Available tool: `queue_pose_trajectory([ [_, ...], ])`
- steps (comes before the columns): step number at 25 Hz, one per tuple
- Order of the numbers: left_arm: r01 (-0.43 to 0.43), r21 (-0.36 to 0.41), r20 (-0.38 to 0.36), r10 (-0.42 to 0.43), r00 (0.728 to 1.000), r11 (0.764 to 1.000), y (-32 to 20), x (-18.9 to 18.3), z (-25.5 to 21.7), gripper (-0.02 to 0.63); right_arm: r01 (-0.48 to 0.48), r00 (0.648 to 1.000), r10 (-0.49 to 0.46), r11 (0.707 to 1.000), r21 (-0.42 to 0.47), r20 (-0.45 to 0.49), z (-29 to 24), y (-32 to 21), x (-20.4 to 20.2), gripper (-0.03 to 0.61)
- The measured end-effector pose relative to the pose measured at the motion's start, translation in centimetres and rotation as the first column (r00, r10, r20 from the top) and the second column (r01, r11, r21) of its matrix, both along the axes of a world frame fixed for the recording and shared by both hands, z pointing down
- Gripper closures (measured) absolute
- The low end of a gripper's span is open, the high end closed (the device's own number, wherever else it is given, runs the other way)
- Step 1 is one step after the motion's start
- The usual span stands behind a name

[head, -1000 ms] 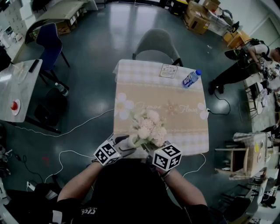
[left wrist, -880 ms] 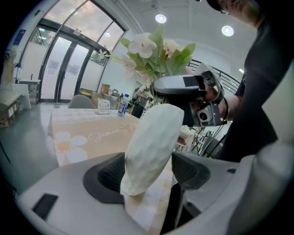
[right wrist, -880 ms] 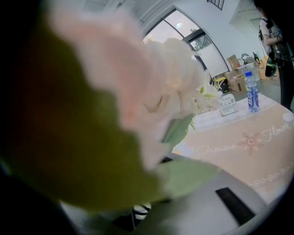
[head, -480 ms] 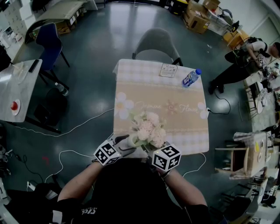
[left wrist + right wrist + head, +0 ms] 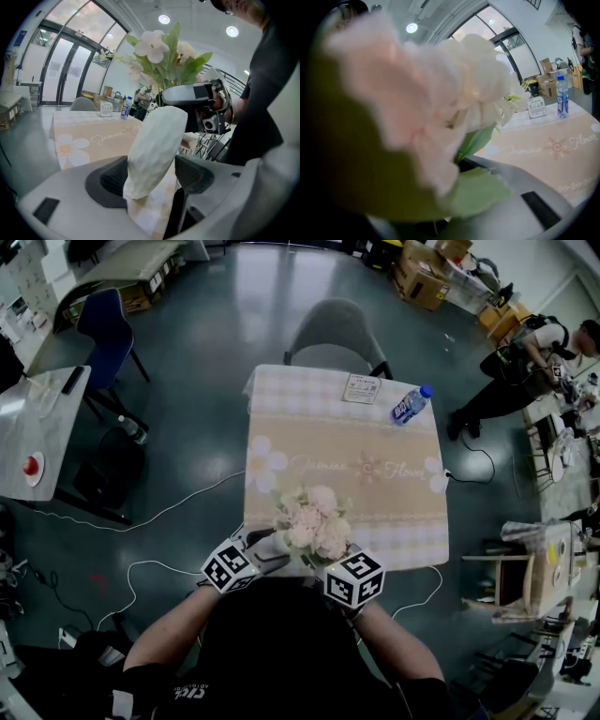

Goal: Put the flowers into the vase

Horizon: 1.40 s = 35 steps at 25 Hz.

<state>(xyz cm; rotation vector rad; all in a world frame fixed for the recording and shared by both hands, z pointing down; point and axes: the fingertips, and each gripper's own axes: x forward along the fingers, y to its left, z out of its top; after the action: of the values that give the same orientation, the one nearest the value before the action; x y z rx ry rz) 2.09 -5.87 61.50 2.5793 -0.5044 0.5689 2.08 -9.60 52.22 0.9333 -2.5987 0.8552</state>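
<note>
at the near edge of the beige checked cloth-covered table (image 5: 375,502), just in front of the person's dark torso, the left tool (image 5: 152,174) is clenched on a matte white vase with a faceted surface (image 5: 157,145). the vase leans between the dark ribbed pads (image 5: 112,177), its narrow base low over the cloth and its wider mouth tilted up and away. right at that mouth sits the right tool (image 5: 323,559), clamped shut on the stems of a bunch of cream and pale pink artificial flowers with broad green leaves (image 5: 312,519). the tool body covers the spot where stems meet the rim, so whether any stem is inside the vase cannot be told.

the blooms rise above the vase mouth as a tight, rounded cluster: one open five-petalled white flower to the side, fuller pinkish heads behind it, and long leaves fanning out. in the right gripper view they fill nearly the whole frame (blurred, very close to the lens), with a green stem running down into the grey jaws.

farther across the table, the cloth shows a large daisy print and script lettering. at the far end lie a small white printed card (image 5: 361,389) and, near it, a clear plastic bottle with a blue cap and blue label (image 5: 411,407), on its side. beyond the table stands a grey chair (image 5: 336,334).
</note>
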Motion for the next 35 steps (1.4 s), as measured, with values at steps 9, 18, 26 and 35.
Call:
queue_pose_trajectory([
  [9,0.002,0.001,-0.004,-0.002,1.0,1.0,0.0,-0.1,0.0,0.296,0.012,1.0,-0.012,1.0,-0.009,-0.015,0.5,0.4,-0.1,0.538],
  [18,0.004,-0.001,-0.009,-0.004,1.0,1.0,0.0,-0.1,-0.1,0.296,0.04,0.999,-0.04,0.999,0.002,-0.037,0.7,1.1,-0.1,0.521],
  [26,0.004,-0.002,-0.006,-0.004,1.0,1.0,0.1,-0.1,0.1,0.296,0.028,0.999,-0.029,0.999,-0.02,-0.022,1.3,1.4,0.2,0.465],
  [35,0.006,-0.006,-0.008,-0.006,1.0,1.0,0.2,-0.2,0.1,0.299,0.028,1.0,-0.028,0.999,-0.038,0.0,1.4,1.8,0.6,0.453],
])
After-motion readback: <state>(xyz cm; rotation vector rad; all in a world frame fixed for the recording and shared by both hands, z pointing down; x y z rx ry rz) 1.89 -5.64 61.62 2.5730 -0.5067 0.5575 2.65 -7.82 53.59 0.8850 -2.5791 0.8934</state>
